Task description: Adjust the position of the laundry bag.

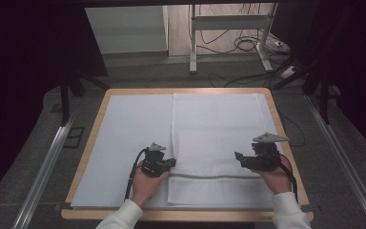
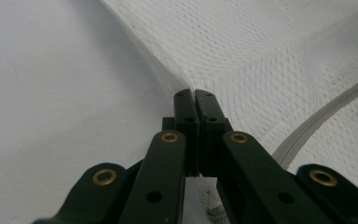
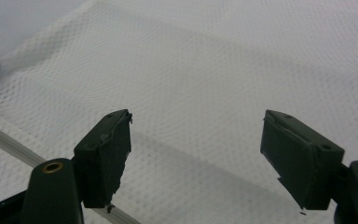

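Grey floor [image 1: 138, 76], metal stand [image 1: 228, 28] and cables [image 1: 248, 45] behind.

Bench [image 1: 89, 143]: wooden-edged top, covered by a pale sheet.
Metal frame [image 1: 228, 28]: white legs standing on the floor beyond the bench.
Cables [image 1: 246, 44]: dark loops lying on the floor beside the frame.
Rails [image 1: 45, 164]: grey metal strips flanking the bench on either side.

Dim room, soft shadows, slight blur

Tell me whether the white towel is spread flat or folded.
Mostly spread: the towel lies open along the table, its near left edge pinched and slightly lifted by the shut left gripper.
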Demonstrator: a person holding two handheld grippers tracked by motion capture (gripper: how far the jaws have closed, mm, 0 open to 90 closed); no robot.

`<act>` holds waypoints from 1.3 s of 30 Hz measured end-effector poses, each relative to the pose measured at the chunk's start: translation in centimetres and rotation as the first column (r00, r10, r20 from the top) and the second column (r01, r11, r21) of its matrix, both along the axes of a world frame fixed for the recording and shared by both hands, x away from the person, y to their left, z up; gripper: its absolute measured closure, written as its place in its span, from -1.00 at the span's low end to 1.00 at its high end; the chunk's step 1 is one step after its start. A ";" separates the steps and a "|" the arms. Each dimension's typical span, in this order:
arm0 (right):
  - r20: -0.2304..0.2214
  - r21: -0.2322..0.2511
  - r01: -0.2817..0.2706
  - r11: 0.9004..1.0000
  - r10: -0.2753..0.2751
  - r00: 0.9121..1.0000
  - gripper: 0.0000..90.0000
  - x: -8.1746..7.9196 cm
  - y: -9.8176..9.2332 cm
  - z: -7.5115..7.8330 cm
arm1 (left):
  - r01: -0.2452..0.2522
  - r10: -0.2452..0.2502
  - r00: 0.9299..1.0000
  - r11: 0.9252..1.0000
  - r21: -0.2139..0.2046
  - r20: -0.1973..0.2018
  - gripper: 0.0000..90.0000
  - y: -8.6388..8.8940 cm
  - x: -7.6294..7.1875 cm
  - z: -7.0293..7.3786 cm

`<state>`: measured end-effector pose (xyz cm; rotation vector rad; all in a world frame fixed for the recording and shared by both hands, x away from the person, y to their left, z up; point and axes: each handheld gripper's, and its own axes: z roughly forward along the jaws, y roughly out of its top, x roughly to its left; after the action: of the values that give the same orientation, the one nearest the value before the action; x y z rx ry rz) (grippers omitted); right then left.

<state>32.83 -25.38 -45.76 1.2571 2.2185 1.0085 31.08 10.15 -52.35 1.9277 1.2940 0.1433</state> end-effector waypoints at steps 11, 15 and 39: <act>-0.086 0.032 0.098 0.995 -0.095 0.992 -0.34 1.3 -5.7 -0.2 | 0.000 0.000 1.000 1.000 -0.002 -0.001 1.00 0.0 0.0 0.0; -0.115 0.036 0.141 0.989 -0.136 0.984 -0.31 1.7 -7.1 -0.9 | 0.001 -0.001 1.000 1.000 -0.008 -0.004 1.00 0.0 0.0 -0.1; -0.222 -0.066 0.191 0.979 -0.201 0.954 0.09 3.5 -9.4 -3.9 | 0.006 -0.006 1.000 1.000 -0.021 -0.006 1.00 0.3 0.1 0.0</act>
<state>36.29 -34.80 -49.64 1.6069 2.2109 0.7686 31.16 10.43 -52.35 1.9161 1.2889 0.1203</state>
